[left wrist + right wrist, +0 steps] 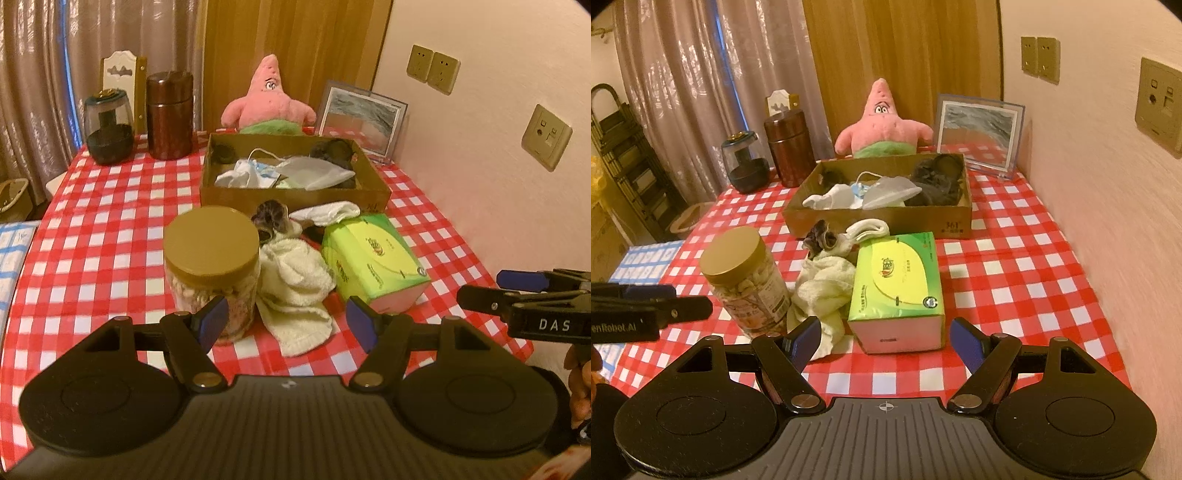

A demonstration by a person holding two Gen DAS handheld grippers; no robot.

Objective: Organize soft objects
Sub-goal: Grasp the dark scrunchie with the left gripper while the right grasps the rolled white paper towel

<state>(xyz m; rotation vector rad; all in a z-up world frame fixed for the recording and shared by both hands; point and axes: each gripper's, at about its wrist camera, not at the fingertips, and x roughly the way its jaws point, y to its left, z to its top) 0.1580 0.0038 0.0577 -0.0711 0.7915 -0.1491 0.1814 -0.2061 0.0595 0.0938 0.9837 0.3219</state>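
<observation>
1. Clearing the loose soft things off the desk (110, 206) and into the cardboard box (295, 195) looks like the step in hand; the box already holds a face mask, a pale pouch and dark fabric, so room remains mostly at its near left.
2. Steer around the green tissue box (897, 288), which stands just right of the pile and touches it. Judging by the layout, it may slide if the cloth is dragged sideways, so lift straight up first.
3. Mind the nut jar (212, 266) with its tan lid, pressed against the pile's left side. It is tall, and a sideways brush could tip it.
4. Take the cream towel (295, 291) first: it lies crumpled between jar and tissue box, nearest the left tongs (284, 325), whose jaws stand apart with nothing between them. Grab a thick fold near the middle so no tail trails.
5. Keep the right tongs (886, 339), likewise apart and empty, hovering over the tissue box's near end, ready to steady it.
6. Leave the white sock (325, 212) and the small dark bundle (271, 218), lying just in front of the box, for later passes.
</observation>
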